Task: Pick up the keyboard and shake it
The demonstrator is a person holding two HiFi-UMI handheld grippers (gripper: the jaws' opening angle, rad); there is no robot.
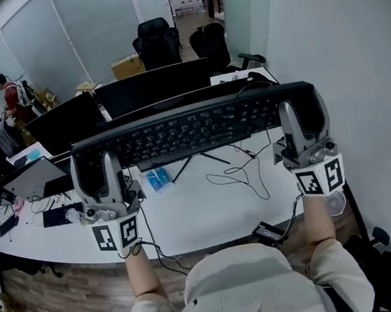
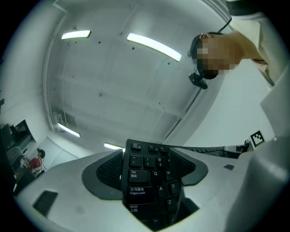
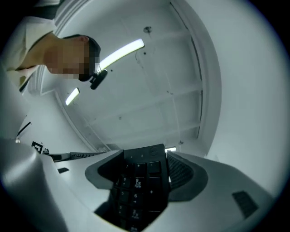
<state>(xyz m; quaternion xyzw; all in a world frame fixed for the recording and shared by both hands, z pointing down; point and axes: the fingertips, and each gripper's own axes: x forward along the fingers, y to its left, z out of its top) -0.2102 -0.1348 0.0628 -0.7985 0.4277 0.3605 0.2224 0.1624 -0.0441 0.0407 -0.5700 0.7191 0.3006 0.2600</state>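
2 ends of keyboard (image 1: 186, 129) pinched by left gripper (image 1: 107, 168) and right gripper (image 1: 300, 119), above white desk (image 1: 207, 212), monitors (image 1: 152, 88), office chairs (image 1: 157, 43)

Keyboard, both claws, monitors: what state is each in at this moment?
Keyboard: lifted clear of the desk, held at both ends.
Left claw: shut on the keyboard's Caps Lock end.
Right claw: shut on the keyboard's number-pad end.
Monitors: screens dark.

keyboard (image 1: 193, 128) above desk (image 1: 207, 215) | left gripper (image 1: 103, 168) at its left end, right gripper (image 1: 302, 121) at right end | monitors (image 1: 150, 88) behind | cables (image 1: 241, 175) on desk beneath
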